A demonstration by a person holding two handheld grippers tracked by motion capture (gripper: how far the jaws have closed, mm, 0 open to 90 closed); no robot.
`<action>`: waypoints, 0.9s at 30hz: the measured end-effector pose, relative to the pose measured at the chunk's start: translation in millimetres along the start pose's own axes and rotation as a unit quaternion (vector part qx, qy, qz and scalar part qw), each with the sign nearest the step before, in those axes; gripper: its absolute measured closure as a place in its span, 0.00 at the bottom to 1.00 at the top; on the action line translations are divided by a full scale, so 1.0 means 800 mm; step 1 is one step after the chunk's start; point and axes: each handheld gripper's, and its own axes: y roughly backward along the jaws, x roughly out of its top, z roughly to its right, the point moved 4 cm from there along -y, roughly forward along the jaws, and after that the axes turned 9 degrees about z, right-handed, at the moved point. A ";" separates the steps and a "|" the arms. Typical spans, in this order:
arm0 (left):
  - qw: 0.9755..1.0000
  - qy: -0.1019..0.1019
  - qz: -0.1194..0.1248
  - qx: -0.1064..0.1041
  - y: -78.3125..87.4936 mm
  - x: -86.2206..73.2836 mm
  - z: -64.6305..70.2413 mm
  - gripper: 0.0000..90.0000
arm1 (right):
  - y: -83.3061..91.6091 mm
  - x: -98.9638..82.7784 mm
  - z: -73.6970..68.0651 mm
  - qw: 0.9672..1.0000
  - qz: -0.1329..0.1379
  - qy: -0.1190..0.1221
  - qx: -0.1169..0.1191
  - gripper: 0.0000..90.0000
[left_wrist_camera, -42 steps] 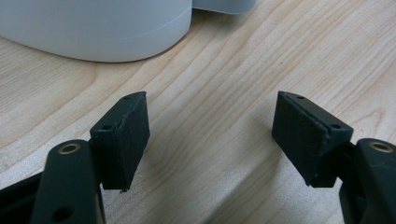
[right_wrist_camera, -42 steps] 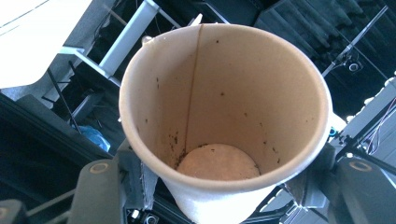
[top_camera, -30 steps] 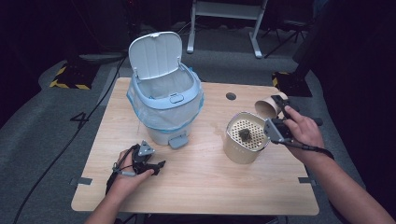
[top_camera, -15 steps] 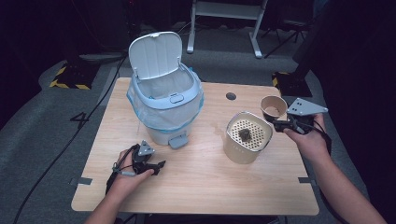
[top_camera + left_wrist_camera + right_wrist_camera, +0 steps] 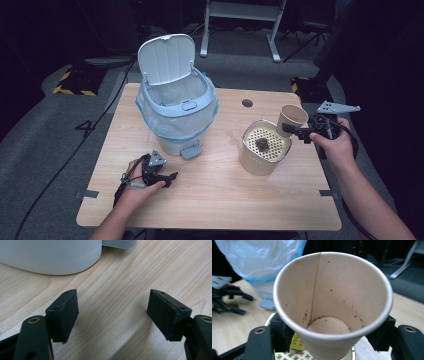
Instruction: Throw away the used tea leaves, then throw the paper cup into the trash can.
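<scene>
My right claw (image 5: 296, 131), jaws just easing wider, pinched the tilted paper cup (image 5: 291, 118) beside the strainer canister (image 5: 264, 152); my left claw (image 5: 167, 178) rested spread on the tabletop (image 5: 220, 200).

A light wooden table (image 5: 210, 200) with rounded corners is taking up the middle of the high view, its pale grain catching the light while the room around it is lying in near darkness. A round cable hole (image 5: 247, 103) is sitting near its far edge. Grey carpet (image 5: 45, 145) is spreading around the table, and a black cable (image 5: 70, 155) is running across it at the left. At the upper left, black-and-yellow hazard tape (image 5: 75, 85) is marking the floor. At the top centre, a white metal frame (image 5: 240, 25) is standing behind the table.
</scene>
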 end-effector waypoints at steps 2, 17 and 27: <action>1.000 0.000 0.000 0.000 0.000 0.000 0.000 0.28 | 0.000 0.000 -0.001 1.000 -0.004 -0.008 0.003 0.37; 1.000 -0.003 0.001 0.000 -0.001 0.000 0.000 0.27 | 0.002 0.011 -0.004 1.000 -0.001 0.001 -0.001 0.37; 1.000 -0.004 0.000 0.000 0.000 0.000 0.000 0.27 | -0.005 0.036 -0.006 1.000 0.005 0.025 0.010 0.37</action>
